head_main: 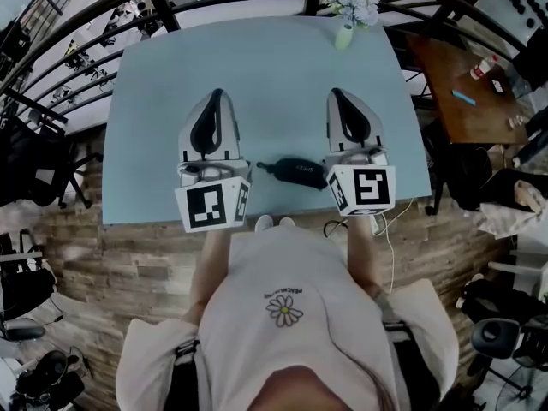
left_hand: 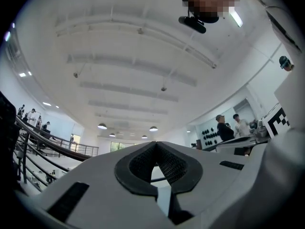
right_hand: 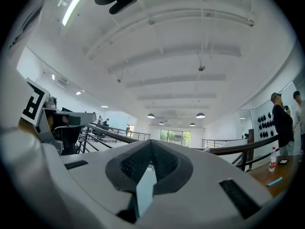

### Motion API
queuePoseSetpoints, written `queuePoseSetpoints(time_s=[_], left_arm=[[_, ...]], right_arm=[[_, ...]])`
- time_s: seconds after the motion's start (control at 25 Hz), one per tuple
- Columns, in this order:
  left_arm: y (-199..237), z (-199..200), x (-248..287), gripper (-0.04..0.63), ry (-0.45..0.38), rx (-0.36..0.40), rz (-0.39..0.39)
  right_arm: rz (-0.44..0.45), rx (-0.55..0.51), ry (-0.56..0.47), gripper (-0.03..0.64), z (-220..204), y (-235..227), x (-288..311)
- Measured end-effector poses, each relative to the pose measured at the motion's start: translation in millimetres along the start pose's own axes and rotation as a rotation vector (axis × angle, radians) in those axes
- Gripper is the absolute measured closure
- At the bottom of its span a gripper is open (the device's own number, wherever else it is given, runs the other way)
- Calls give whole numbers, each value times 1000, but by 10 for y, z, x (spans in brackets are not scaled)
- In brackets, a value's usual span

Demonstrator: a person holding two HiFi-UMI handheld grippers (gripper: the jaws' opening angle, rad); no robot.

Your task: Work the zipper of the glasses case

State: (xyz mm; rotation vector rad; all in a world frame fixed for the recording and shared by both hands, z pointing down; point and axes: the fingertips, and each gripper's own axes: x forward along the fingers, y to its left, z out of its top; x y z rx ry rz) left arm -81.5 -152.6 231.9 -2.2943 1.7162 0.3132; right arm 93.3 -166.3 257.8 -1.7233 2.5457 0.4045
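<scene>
The black glasses case lies on the light blue table near its front edge, between my two grippers; I cannot make out its zipper. My left gripper rests to the case's left and points away from me, its jaws shut and empty. My right gripper sits to the case's right, also shut on nothing. In the left gripper view the fingertips meet against the ceiling. The right gripper view shows the same, its closed tips in front of a hall. Neither gripper view shows the case.
A small vase of flowers stands at the table's far edge. A brown table with small items is to the right. A black railing curves behind, and office chairs stand at the left. People stand in the background.
</scene>
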Motion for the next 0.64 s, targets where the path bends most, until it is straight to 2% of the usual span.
queuePoseSetpoints(time_s=[0.64], left_arm=[[-13, -73, 65, 580, 19, 21, -5]], right_arm=[[-11, -42, 40, 609, -115, -32, 38]])
